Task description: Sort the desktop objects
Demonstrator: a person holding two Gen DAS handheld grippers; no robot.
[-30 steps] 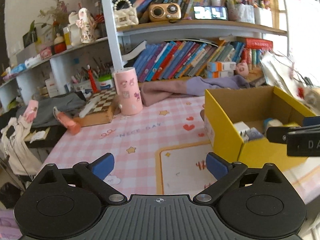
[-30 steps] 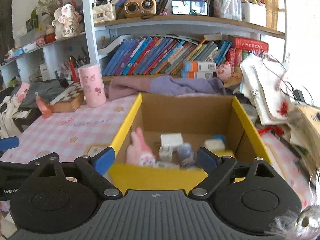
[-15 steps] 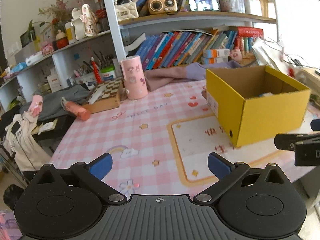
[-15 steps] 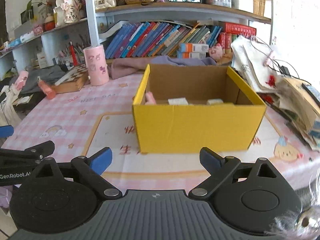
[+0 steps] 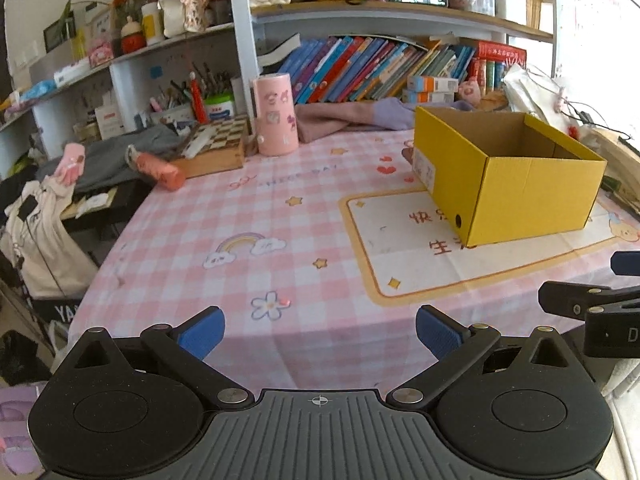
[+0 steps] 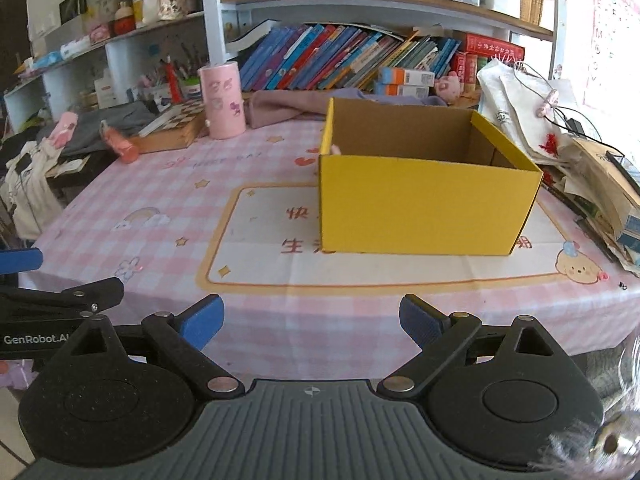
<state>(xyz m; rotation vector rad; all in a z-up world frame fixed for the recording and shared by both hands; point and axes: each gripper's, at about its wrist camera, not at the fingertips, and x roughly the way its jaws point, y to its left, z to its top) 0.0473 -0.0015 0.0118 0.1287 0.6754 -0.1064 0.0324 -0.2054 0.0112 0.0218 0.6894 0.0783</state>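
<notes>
A yellow cardboard box (image 5: 532,188) stands on the pink checked tablecloth (image 5: 248,208); in the right wrist view the box (image 6: 424,204) is straight ahead, its inside mostly hidden by the near wall, with a bit of pink showing at the left inner corner. My left gripper (image 5: 318,332) is open and empty, low at the table's front edge. My right gripper (image 6: 312,318) is open and empty, also at the front edge, short of the box. Each gripper shows at the side of the other's view.
A pink cylinder cup (image 5: 275,114), a chessboard box (image 5: 216,146) and an orange-pink tube (image 5: 158,170) lie at the back left. Bookshelves (image 6: 344,56) run along the back. Purple cloth (image 6: 288,106) lies behind the box. Bags and papers (image 6: 560,144) pile at the right.
Both grippers have pulled back and down from above the box to the table's front edge. The box contents, seen from above before, are now hidden behind its wall.
</notes>
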